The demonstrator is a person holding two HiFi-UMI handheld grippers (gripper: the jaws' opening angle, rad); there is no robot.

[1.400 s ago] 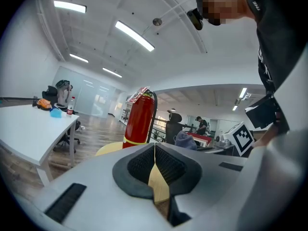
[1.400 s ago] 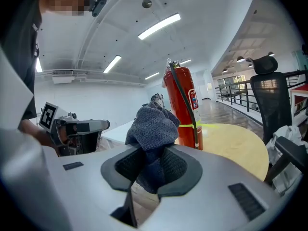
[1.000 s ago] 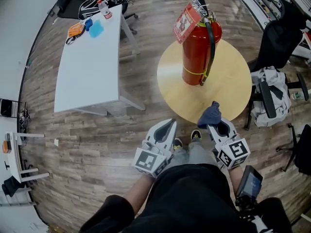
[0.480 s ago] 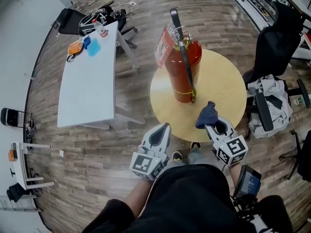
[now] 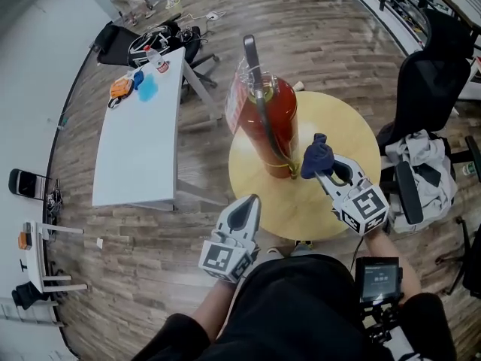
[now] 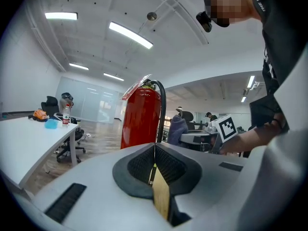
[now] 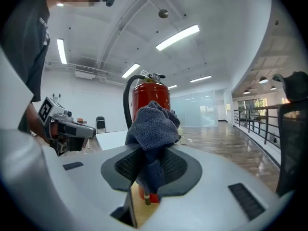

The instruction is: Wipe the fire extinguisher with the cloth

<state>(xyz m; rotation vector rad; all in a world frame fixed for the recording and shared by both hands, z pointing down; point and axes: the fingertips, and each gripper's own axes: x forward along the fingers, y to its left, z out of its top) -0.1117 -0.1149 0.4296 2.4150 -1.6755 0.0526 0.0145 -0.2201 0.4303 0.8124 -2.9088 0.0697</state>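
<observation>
A red fire extinguisher [image 5: 267, 126] with a black hose and a hanging tag stands upright on a round wooden table [image 5: 331, 194]. It also rises beyond the jaws as a red extinguisher [image 6: 139, 117] in the left gripper view and as the red cylinder [image 7: 153, 94] in the right gripper view. My right gripper [image 5: 322, 165] is shut on a dark blue cloth [image 5: 316, 155], held just right of the cylinder's lower part. The bunched cloth [image 7: 153, 129] hides part of the cylinder. My left gripper [image 5: 242, 213] is shut and empty, at the table's near edge.
A long white table [image 5: 139, 138] with a bottle and small items stands at the left. A black office chair [image 5: 428, 89] draped with grey clothing is on the right. Another chair [image 5: 120, 43] sits at the far end of the white table.
The right gripper has carried the cloth forward from the table's near edge to beside the extinguisher. The person has stepped closer; the left gripper stays low.
</observation>
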